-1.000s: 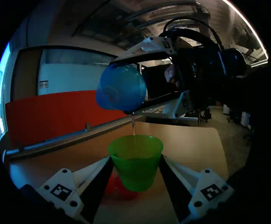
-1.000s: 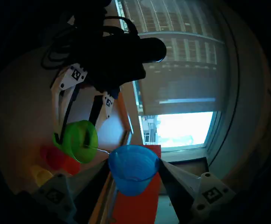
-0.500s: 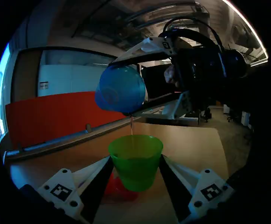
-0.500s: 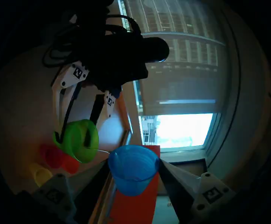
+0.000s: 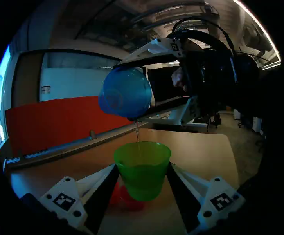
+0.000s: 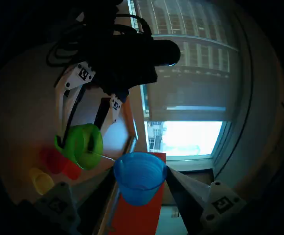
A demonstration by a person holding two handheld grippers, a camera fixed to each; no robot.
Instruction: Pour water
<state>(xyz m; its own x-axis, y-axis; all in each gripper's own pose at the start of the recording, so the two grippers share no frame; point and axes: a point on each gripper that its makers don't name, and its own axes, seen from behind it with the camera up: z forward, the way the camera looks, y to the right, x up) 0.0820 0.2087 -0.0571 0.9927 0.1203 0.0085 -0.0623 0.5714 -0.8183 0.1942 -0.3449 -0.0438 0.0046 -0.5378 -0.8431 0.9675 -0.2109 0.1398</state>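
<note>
My left gripper [image 5: 142, 169] clamping green cup [image 5: 142, 184] over wooden table [image 5: 204, 150], my right gripper [image 6: 140, 172] clamping tilted blue cup [image 6: 139, 188], water stream [image 5: 137, 133] falling between them, red partition [image 5: 60, 117] behind, bright window [image 6: 185, 137] beyond.

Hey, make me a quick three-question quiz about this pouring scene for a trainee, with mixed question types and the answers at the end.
1. True or false: the blue cup, held in the right tongs, is tipped above the green cup, and a thin stream of water falls into it.
2. What do the left tongs grip? A) a white mug B) the green cup C) a glass bottle
3. Fill in: in the right gripper view, close by the green cup, there are a red cup and a ____ one.
Key: 1 true; 2 B; 3 yellow.
</note>
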